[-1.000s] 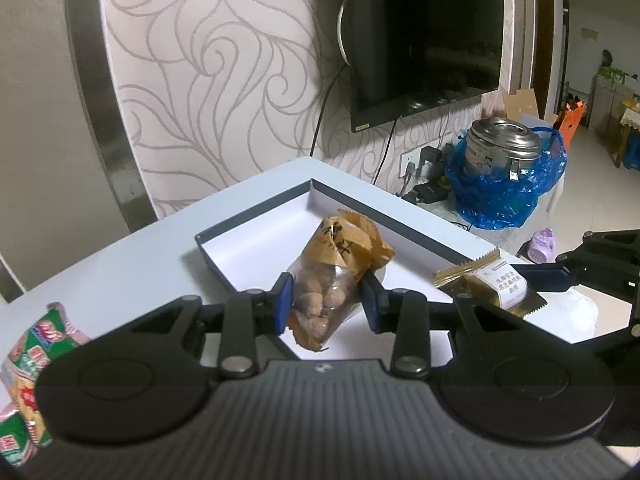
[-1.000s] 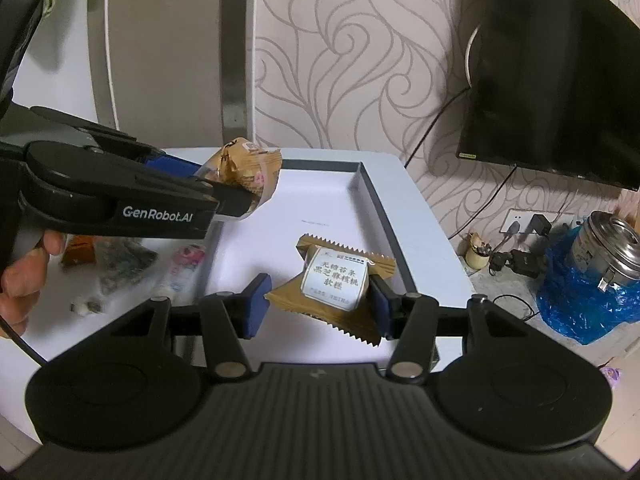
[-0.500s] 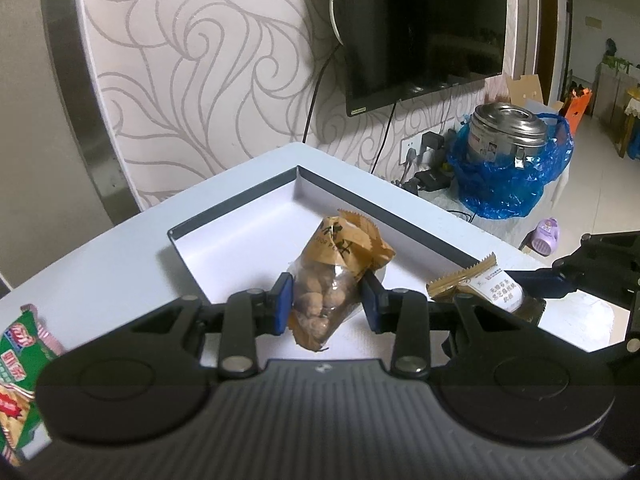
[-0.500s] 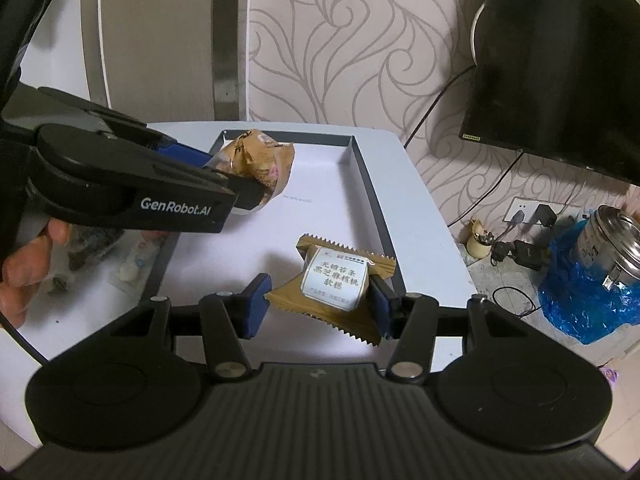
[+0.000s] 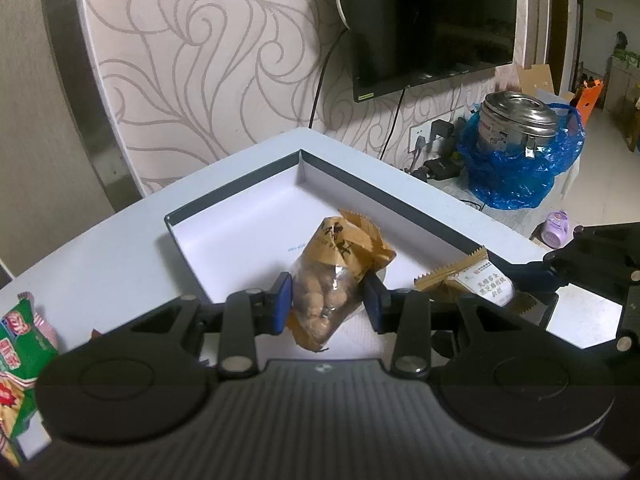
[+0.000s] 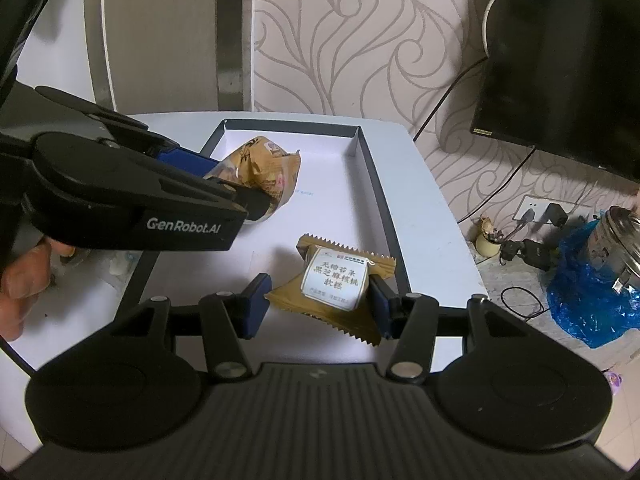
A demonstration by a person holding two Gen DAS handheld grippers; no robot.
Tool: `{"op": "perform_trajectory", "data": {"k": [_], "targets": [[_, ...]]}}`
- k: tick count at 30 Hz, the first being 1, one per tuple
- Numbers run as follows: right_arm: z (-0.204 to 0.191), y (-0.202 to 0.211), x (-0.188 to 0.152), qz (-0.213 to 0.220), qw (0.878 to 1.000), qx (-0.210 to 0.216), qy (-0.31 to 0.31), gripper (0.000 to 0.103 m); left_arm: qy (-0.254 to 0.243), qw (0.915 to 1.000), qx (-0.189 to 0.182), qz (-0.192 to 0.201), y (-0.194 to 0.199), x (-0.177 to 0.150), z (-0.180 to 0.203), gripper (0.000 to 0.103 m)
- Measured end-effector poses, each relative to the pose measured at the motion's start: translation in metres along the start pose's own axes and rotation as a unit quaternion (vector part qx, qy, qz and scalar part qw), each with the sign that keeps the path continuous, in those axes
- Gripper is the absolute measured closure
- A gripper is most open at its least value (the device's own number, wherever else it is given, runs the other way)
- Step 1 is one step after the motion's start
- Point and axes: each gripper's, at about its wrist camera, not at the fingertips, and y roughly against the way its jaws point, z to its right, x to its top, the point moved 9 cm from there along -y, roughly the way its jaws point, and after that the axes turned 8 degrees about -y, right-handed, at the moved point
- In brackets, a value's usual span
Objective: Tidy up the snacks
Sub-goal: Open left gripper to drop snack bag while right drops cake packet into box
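Note:
My left gripper [image 5: 327, 300] is shut on a brown bag of nuts [image 5: 336, 280] and holds it over the white box tray [image 5: 240, 224] with dark walls. The bag also shows in the right wrist view [image 6: 264, 176], over the tray's left part. My right gripper [image 6: 318, 304] is shut on a gold wrapped pastry with a white label [image 6: 336, 280] and holds it over the tray's near right part [image 6: 340, 168]. In the left wrist view the pastry [image 5: 476, 280] hangs at the right.
Green and red snack packets [image 5: 20, 344] lie on the table at the left. More small snacks [image 6: 92, 260] lie left of the tray. A steel pot in a blue bag [image 5: 520, 140] stands on the floor beyond the table. A television [image 5: 432, 20] hangs on the wall.
Both grippers have moved forward over the tray with their snacks still held. The nut bag now sits farther inside the tray's left part.

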Motion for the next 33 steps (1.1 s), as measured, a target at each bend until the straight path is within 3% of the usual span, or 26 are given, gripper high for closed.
{"op": "perform_trajectory", "data": {"k": [18, 19, 21, 23, 33], "targets": [[-0.001, -0.001, 0.003, 0.008, 1.000, 0.005, -0.003, 0.039, 0.011, 0.9997, 0.023, 0.000, 0.008, -0.005, -0.005, 0.059], [-0.002, 0.000, 0.003, 0.010, 1.000, 0.004, -0.002, 0.036, 0.010, 0.9996, 0.025, 0.004, 0.011, -0.004, -0.006, 0.057], [-0.003, 0.002, 0.004, 0.014, 1.000, 0.002, -0.001, 0.028, 0.011, 0.9994, 0.032, 0.012, 0.014, -0.002, -0.008, 0.040], [-0.005, 0.005, 0.005, 0.020, 1.000, -0.001, 0.003, 0.023, 0.014, 0.9991, 0.037, 0.019, 0.019, 0.000, -0.010, 0.030], [-0.019, 0.028, 0.010, 0.043, 0.999, -0.009, 0.007, 0.015, 0.009, 0.9987, 0.031, 0.039, 0.044, -0.003, -0.010, 0.029]]}}
